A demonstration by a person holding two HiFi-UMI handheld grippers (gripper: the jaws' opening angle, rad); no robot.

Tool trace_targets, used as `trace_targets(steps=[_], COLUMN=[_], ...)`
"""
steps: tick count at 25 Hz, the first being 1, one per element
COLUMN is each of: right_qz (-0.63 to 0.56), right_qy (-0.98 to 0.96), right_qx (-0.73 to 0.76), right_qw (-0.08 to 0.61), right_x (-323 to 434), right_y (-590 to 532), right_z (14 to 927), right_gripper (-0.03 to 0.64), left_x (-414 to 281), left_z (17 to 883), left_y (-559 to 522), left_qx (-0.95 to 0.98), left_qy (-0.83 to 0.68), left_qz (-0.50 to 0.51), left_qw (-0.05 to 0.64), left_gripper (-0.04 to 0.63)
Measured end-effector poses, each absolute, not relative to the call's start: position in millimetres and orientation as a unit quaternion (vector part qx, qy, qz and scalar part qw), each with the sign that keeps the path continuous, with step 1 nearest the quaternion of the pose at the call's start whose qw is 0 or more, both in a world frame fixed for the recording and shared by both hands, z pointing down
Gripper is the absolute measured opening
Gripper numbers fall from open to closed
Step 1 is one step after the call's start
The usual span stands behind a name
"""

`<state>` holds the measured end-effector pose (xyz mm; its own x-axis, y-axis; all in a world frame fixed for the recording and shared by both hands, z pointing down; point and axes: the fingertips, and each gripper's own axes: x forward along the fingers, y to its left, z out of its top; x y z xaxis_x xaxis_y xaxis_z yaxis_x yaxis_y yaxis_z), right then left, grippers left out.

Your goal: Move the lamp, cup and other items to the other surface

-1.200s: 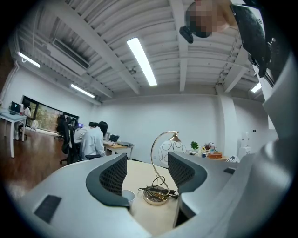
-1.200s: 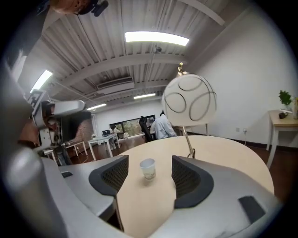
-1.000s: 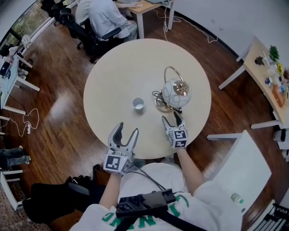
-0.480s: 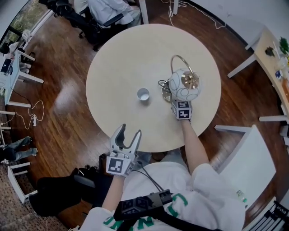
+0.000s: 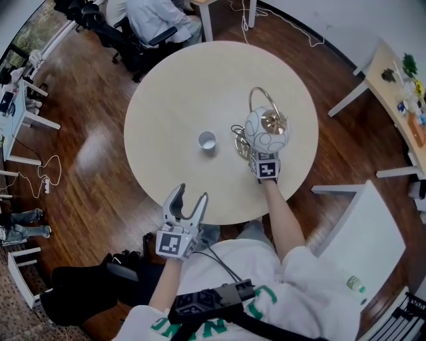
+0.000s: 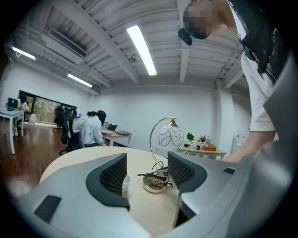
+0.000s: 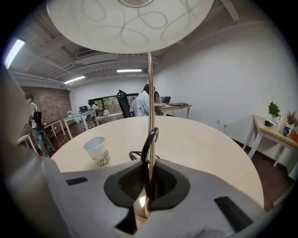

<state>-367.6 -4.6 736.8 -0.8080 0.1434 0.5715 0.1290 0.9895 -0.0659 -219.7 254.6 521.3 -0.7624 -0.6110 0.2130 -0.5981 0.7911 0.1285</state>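
Note:
The lamp (image 5: 266,131) has a white globe shade, an arched gold stem and a round gold base, and stands right of centre on the round table (image 5: 200,86). My right gripper (image 5: 257,154) reaches in under the shade. Its jaws have just been closing and are now shut on the lamp's stem (image 7: 150,93), low down near the base. A small white cup (image 5: 207,140) stands left of the lamp and shows again as the cup (image 7: 98,150). My left gripper (image 5: 188,198) hovers open and empty at the table's near edge, looking toward the cup (image 6: 125,182) and the lamp (image 6: 170,138).
A white rectangular table (image 5: 363,233) stands to my right, with a bottle (image 5: 354,285) near its corner. People sit at a desk (image 5: 150,20) beyond the round table. A side table with plants (image 5: 399,73) is at the far right. Wooden floor surrounds everything.
My right gripper moved forward from the table's near edge to the lamp and closed on its stem. My left gripper stayed open and barely shifted.

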Motion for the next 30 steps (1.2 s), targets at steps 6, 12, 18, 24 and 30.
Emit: trace_targets(steps=[6, 12, 18, 24, 30], right_qz=[0.012, 0.053, 0.071, 0.075, 0.085], right_qy=[-0.959, -0.966, -0.973, -0.971, -0.955], right_qx=[-0.071, -0.057, 0.008, 0.107, 0.217], right_qw=[0.275, 0.247, 0.219, 0.199, 0.183], right_x=[-336, -298, -246, -170, -86], right_y=[-2, -4, -37, -104, -174], right_z=[711, 682, 645, 618, 605], right_gripper=[0.028, 0.028, 0.028, 0.028, 0.028], left_x=[-216, -207, -203, -191, -155], left_z=[511, 490, 498, 492, 485], left_y=[239, 199, 171, 94, 3], left_qx=[0.355, 0.415, 0.468, 0.556, 0.658], left_qy=[-0.927, -0.902, -0.878, -0.827, -0.75], left_qz=[-0.042, -0.062, -0.041, -0.032, -0.036], left_qw=[0.111, 0.101, 0.09, 0.077, 0.055], left_gripper=[0.272, 0.272, 0.272, 0.27, 0.27])
